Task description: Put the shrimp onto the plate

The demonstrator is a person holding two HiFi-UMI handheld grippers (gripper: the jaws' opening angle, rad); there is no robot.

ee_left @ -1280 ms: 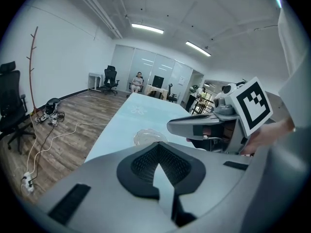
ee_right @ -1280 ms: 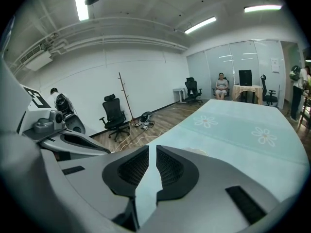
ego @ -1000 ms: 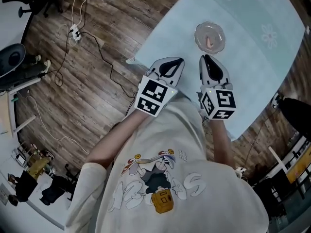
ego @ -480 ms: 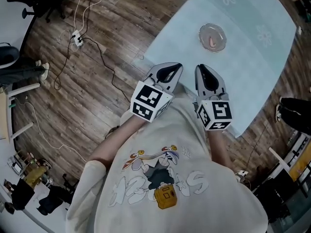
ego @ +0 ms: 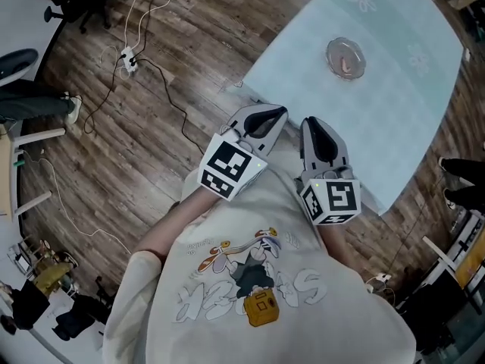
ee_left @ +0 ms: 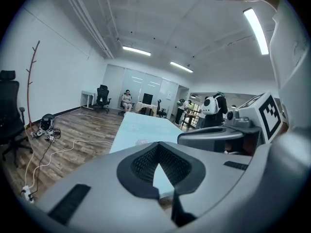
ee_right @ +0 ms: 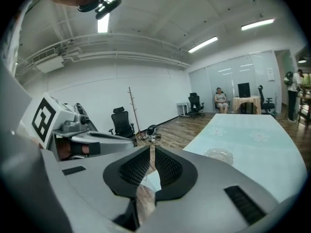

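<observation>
Right claw (ego: 313, 123) and left claw (ego: 279, 114) pressed together, empty; plate (ego: 332, 51) well ahead on tabletop (ego: 394, 112), nearer the right (shrimp (ego: 346, 64) seemingly on it already).

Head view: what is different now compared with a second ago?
The left gripper and right gripper have drawn back from the table toward the person's chest and sit lower in view. The table and plate look farther off. Nothing was taken hold of or let go. Unchanged: the shrimp lies on the plate, and both grippers are shut and empty.
</observation>
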